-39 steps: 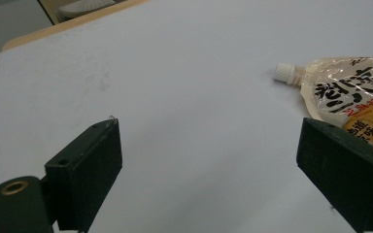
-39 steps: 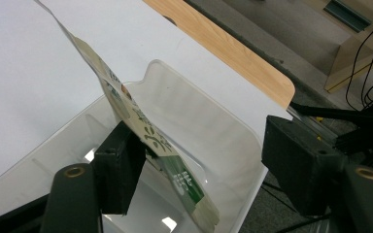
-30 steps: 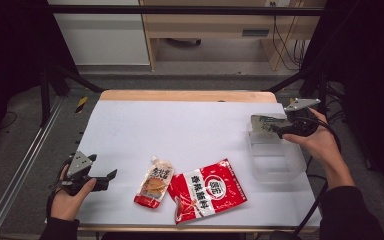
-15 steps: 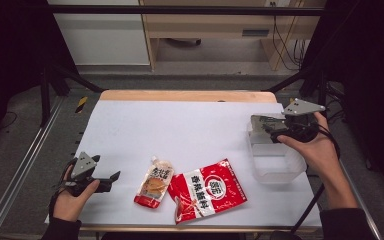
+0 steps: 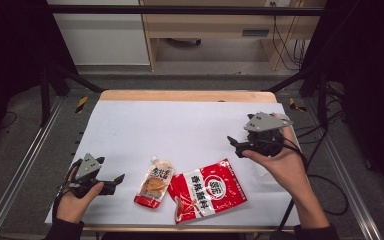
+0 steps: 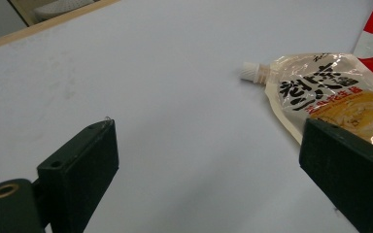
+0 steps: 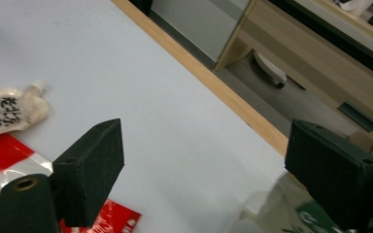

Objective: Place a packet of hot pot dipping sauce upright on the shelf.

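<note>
A beige spout pouch (image 5: pixel 155 182) (image 6: pixel 330 92) (image 7: pixel 9 111) lies near the table's front edge. A red snack packet (image 5: pixel 210 190) (image 7: pixel 0 155) lies right beside it. My left gripper (image 5: pixel 119 180) (image 6: pixel 209 165) rests left of the pouch, open and empty, with the pouch just beyond its right jaw. My right gripper (image 5: pixel 234 145) (image 7: pixel 204 165) hovers above the table right of the red packet. It is open, its jaws have just been closing a little, and nothing is between them. A clear container (image 5: pixel 261 174) (image 7: pixel 267 208) with a green packet (image 7: pixel 315 221) in it sits under my right hand.
A white sheet (image 5: pixel 180 125) covers the table, with a wooden edge (image 5: pixel 180 95) at the far side. Metal frame rails (image 5: pixel 25 165) run along both sides. Cables (image 5: pixel 325 185) trail off the right edge. A cabinet and floor lie beyond the table.
My right gripper has moved left, away from the clear container, and the green packet seen at its jaws before is no longer there. The left hand has stayed put.
</note>
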Available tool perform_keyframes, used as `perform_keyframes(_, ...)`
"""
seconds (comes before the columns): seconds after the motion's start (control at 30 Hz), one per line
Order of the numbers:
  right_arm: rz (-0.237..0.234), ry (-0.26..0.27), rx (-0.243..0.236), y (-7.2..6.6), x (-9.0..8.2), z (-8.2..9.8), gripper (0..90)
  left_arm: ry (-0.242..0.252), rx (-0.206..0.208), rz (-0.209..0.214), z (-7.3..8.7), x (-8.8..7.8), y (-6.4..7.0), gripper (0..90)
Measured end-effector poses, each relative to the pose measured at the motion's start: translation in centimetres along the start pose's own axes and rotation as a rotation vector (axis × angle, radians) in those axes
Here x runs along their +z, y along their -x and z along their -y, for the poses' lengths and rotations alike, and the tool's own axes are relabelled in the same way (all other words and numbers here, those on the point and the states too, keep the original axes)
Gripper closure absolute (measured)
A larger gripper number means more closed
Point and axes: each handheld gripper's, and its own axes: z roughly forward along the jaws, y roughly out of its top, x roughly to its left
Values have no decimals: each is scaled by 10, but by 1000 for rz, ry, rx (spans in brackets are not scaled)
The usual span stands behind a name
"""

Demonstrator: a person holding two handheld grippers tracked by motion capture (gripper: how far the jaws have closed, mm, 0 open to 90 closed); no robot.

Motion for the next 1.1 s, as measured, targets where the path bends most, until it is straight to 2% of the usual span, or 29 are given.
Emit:
perform_keyframes(0.17,-50,-25,-11,-28,18,-7,195,-2,11,3,-1,1,2,70)
perform_keyframes(0.3,-90,-52,-14,-46,32,-10,216,-2,11,3,-1,2,3,68)
perform_keyframes(0.57,-167,-93,0,-75,60,-12,279,-12,14,7,0,3,3,68)
perform_keyframes(0.8,-210,-124,-28,-97,80,-17,330,-14,22,1,-1,3,2,70)
perform_keyframes(1.1,-273,-199,-39,-123,108,-12,382,-22,33,-2,-1,4,3,71)
